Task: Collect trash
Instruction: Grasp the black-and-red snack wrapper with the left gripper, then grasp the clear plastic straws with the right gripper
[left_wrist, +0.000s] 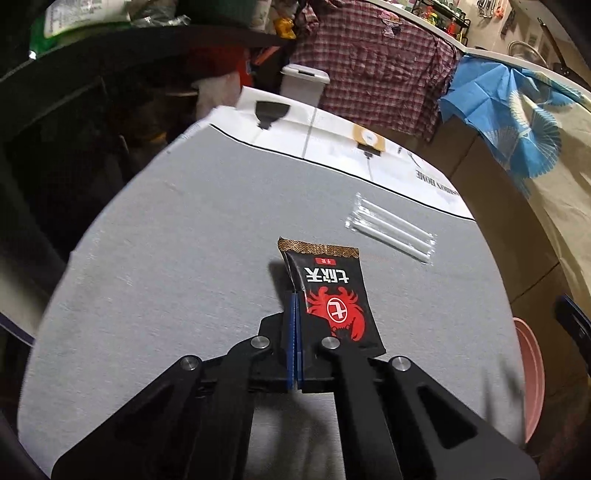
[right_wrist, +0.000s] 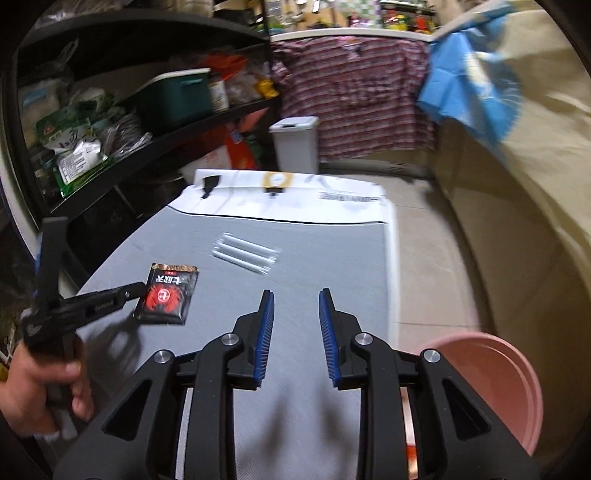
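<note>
A black snack packet with a red crab print (left_wrist: 332, 295) is held just above the grey table top (left_wrist: 166, 258). My left gripper (left_wrist: 295, 295) is shut on the packet's left edge. In the right wrist view the packet (right_wrist: 168, 293) sits at the left with the left gripper (right_wrist: 138, 288) pinching it. A clear wrapper with white straws (left_wrist: 391, 229) lies further back on the table; it also shows in the right wrist view (right_wrist: 245, 253). My right gripper (right_wrist: 295, 295) is open and empty above the table's near right part.
A pink basin (right_wrist: 495, 380) stands low at the table's right edge, also in the left wrist view (left_wrist: 532, 376). A white lidded bin (right_wrist: 295, 144) stands beyond the table. Dark shelves (right_wrist: 110, 110) with bags line the left. A white printed sheet (right_wrist: 295, 203) covers the far end.
</note>
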